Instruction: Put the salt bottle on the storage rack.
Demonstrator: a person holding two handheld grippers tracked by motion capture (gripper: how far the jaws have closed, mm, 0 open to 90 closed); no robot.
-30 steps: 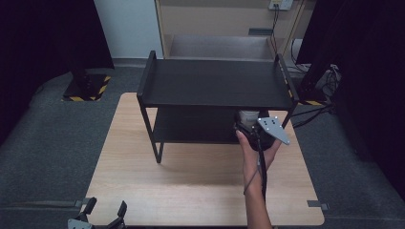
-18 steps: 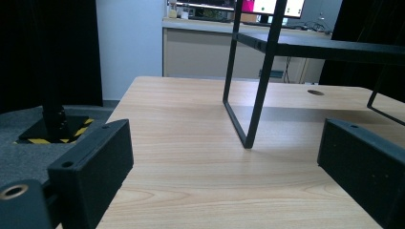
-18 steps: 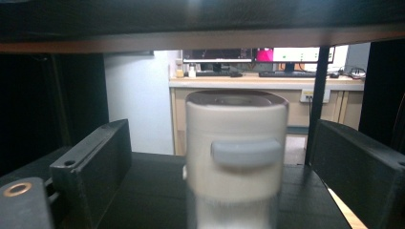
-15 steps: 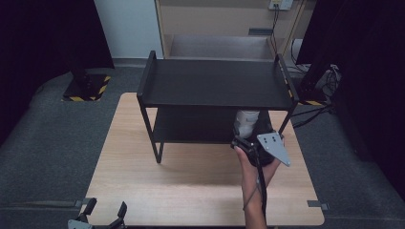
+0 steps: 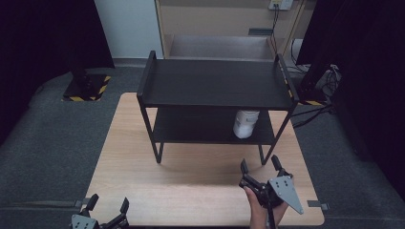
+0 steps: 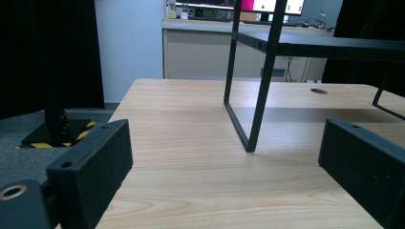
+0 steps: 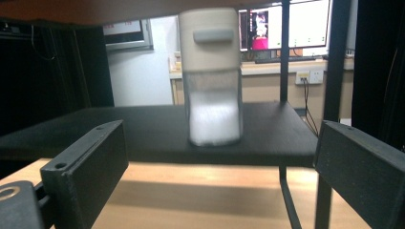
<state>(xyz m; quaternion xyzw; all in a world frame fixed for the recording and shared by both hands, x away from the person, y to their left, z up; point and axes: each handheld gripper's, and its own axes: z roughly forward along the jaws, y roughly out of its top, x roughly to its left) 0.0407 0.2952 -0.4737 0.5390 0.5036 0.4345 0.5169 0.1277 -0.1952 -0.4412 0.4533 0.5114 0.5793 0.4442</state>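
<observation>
A white jar with a cream lid [image 5: 246, 123] [image 7: 213, 76] stands upright on the lower shelf of the black two-tier rack [image 5: 217, 86], toward its right end. My right gripper [image 5: 261, 166] [image 7: 219, 186] is open and empty over the front right of the wooden table [image 5: 143, 167], well back from the rack, its jaws pointing at the jar. My left gripper [image 5: 108, 203] [image 6: 224, 181] is open and empty at the table's front left edge, facing the rack's front left leg [image 6: 260, 95].
The rack's lower shelf [image 7: 157, 129] is bare left of the jar. A hole [image 6: 318, 91] marks the tabletop under the rack. A stand base with yellow-black tape [image 5: 86, 88] sits on the floor at the left. Cables [image 5: 329, 78] lie right of the rack.
My right gripper has let go of the jar and pulled back from the lower shelf toward the table's front edge. The jar stays on the shelf. The left gripper has not moved.
</observation>
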